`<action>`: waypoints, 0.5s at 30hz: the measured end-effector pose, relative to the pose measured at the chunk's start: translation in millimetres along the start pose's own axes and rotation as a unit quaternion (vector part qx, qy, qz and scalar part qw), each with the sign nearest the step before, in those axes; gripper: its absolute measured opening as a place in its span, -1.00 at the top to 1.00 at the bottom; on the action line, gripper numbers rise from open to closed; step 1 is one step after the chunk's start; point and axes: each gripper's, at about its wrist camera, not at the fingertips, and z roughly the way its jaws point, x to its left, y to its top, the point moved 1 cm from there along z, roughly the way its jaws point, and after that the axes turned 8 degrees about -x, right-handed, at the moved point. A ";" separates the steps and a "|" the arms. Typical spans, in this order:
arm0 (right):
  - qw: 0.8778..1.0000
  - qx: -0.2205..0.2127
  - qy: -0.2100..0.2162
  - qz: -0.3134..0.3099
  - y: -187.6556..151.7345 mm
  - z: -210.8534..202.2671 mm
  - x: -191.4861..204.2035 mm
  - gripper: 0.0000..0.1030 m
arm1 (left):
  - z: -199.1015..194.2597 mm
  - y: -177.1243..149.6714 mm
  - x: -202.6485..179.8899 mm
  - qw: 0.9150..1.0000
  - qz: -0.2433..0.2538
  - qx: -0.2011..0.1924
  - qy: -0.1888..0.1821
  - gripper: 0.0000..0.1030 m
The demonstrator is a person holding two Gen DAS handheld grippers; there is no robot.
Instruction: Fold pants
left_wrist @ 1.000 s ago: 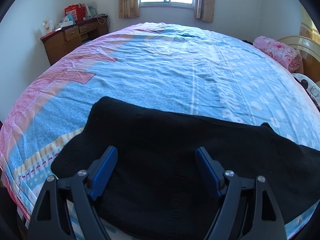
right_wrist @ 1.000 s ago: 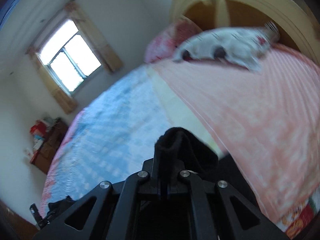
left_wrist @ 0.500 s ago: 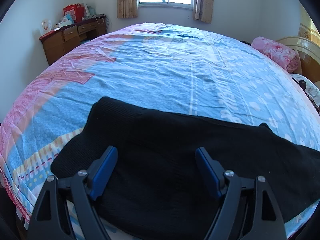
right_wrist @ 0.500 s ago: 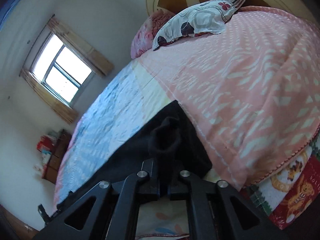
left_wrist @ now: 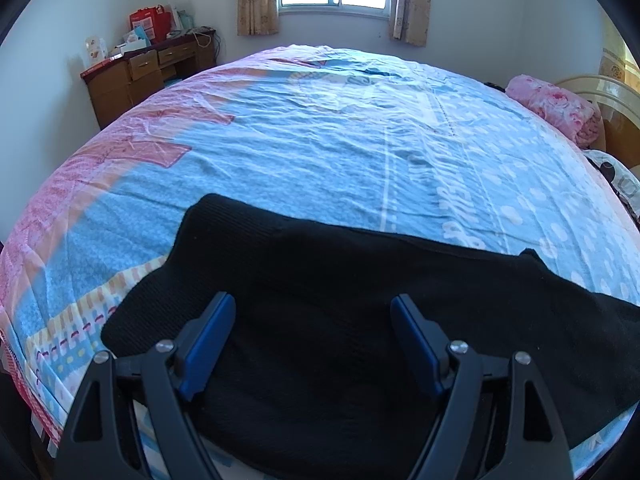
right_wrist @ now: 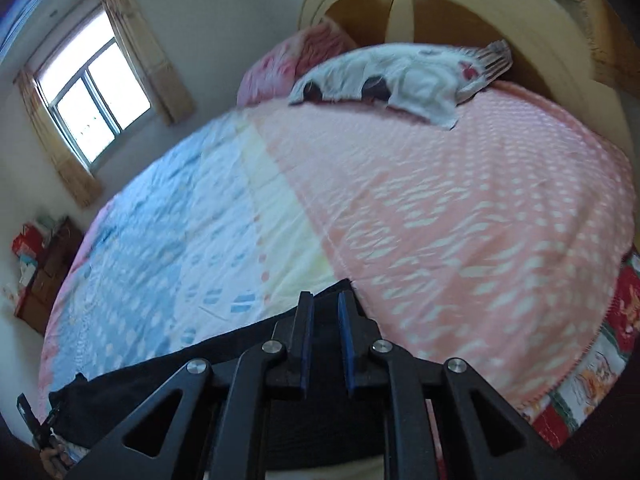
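The black pants (left_wrist: 360, 304) lie spread along the near edge of the bed, running left to right. My left gripper (left_wrist: 312, 320) is open, its blue-padded fingers (left_wrist: 208, 340) hovering just above the pants' left part. In the right wrist view the pants (right_wrist: 224, 360) stretch flat to the lower left. My right gripper (right_wrist: 324, 312) stands over their right end with the jaws a narrow gap apart and nothing between them.
The bed (left_wrist: 360, 132) has a blue and pink sheet and a pink blanket (right_wrist: 460, 220). A pillow (right_wrist: 400, 76) and a pink roll (left_wrist: 556, 108) lie by the headboard (right_wrist: 460, 12). A wooden desk (left_wrist: 148, 76) stands in the far left corner.
My right gripper held a bunch of the pants lifted, lowered it to the bed, then opened and let go. The pants' right end now lies flat. My left gripper stayed still.
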 end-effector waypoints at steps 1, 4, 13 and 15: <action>1.000 0.014 -0.002 0.004 -1.3 9.9 0.3 0.73 | 0.1 -0.3 -0.1 1.000 -0.001 0.000 0.000 -0.58; 0.998 0.050 -0.025 -0.008 -5.0 31.0 0.4 0.73 | 0.2 -0.5 -0.2 1.000 0.000 0.000 0.002 -0.58; 0.997 0.028 -0.049 -0.054 -0.7 30.8 5.0 0.74 | 0.9 -1.1 -3.9 1.000 0.009 0.001 0.010 -0.62; 0.998 -0.012 -0.041 -0.047 4.8 16.0 6.0 0.74 | 1.3 -0.7 -4.8 1.000 0.009 0.003 0.012 -0.62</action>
